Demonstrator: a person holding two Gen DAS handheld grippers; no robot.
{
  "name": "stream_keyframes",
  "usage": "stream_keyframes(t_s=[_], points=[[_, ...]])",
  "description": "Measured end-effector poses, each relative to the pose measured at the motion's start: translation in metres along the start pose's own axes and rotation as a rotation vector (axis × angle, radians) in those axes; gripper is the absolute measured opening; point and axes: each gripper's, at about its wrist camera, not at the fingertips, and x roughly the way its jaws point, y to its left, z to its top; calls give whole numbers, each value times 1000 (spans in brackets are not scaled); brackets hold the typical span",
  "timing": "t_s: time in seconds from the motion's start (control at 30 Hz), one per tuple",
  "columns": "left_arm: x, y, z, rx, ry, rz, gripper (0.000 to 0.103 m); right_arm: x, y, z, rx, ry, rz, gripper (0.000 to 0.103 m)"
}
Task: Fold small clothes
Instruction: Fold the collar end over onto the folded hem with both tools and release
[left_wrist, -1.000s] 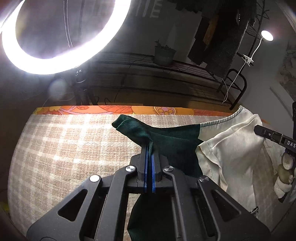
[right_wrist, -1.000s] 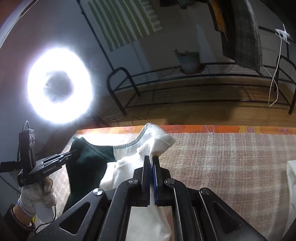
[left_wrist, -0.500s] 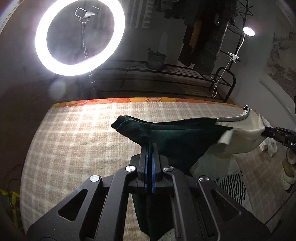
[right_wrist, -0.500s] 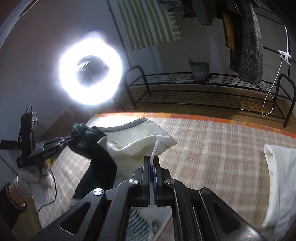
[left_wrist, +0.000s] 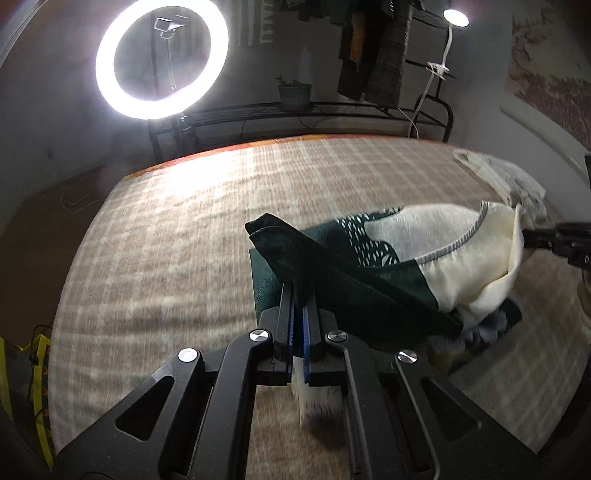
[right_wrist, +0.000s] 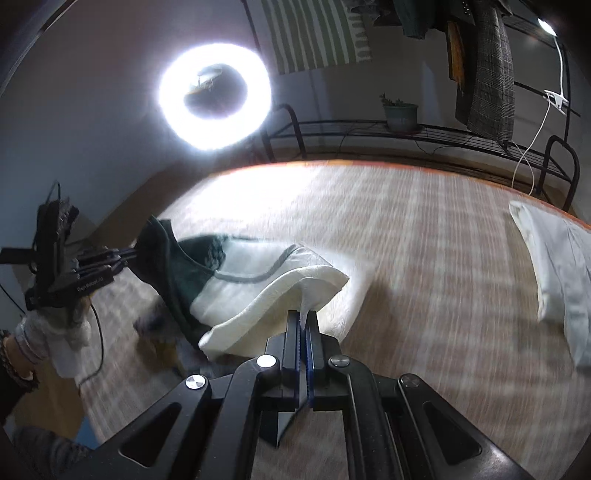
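both grippers, left (left_wrist: 298, 295) & right (right_wrist: 303, 321), are clamping the dark-green-and-cream knit garment (left_wrist: 424, 258). it's now lifting off the checked beige cloth (left_wrist: 184, 221), stretching out, prob. for a fold.

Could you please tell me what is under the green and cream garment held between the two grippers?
Under the green and cream garment lies the beige checked cloth surface. A grey, blurred bundle shows beneath its lower edge; the rest is covered.

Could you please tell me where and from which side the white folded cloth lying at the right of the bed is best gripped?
Grip the white folded cloth at its near bottom corner, coming in low from the front. It lies flat on the checked blanket, and only that loose edge seems to offer the fingers something to pinch. Both grippers are busy now.
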Motion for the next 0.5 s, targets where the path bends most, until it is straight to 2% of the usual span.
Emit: stream_keyframes(t_s=[0.2, 0.23, 0.27, 0.3, 0.5], points=[[-16, -4, -32, 107, 10, 70, 1, -18, 13, -30, -80, -19, -53, 4], [-20, -2, -38, 106, 14, 75, 2, -23, 13, -33, -90, -27, -52, 5], [-25, 1, -44, 98, 13, 80, 2, -28, 13, -37, -97, -29, -50, 13], [-33, 4, -51, 90, 11, 78, 2, -31, 11, -40, -97, -29, -48, 15], [-65, 26, -86, 62, 15, 98, 3, -56, -4, -62, -54, -42, -19, 15]])
